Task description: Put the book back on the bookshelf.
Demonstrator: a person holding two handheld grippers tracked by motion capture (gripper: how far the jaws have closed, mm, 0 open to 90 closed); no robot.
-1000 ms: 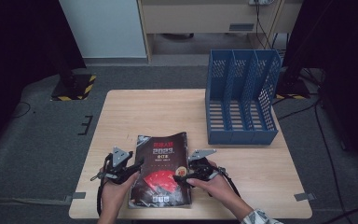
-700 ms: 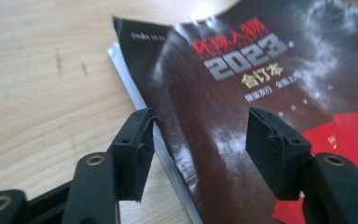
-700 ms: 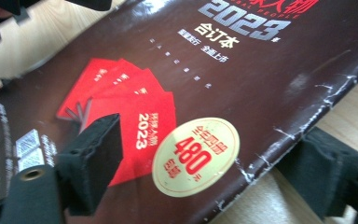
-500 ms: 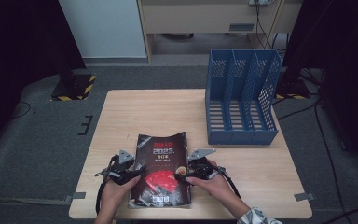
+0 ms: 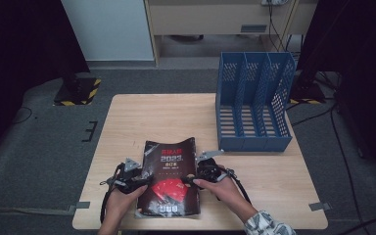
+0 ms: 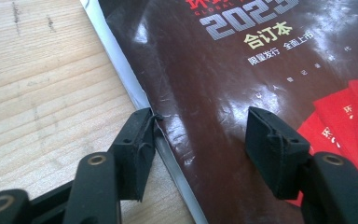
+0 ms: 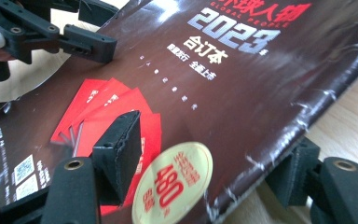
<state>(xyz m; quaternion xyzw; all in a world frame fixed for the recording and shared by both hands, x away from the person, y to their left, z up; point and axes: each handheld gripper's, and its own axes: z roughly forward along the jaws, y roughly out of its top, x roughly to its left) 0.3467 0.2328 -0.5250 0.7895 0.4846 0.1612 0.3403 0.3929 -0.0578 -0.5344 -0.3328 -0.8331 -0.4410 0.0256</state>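
Observation:
A thick book with a dark brown cover, "2023" and red envelopes lies near the table's front edge. My left gripper is at its left edge. In the left gripper view one jaw sits on the table against the page edge and the other stands over the cover, so it is open. My right gripper is at the right edge. Its jaws have just been closing, one above the cover and one under the raised edge, with a gap left. The left gripper shows beyond.
A blue three-slot file holder stands at the table's back right. The wooden table is bare behind the book. Dark floor and cables surround it, and yellow-black tape marks the floor at the left.
My left gripper has sunk a little onto the book's left edge. The right hand has stayed at the right edge.

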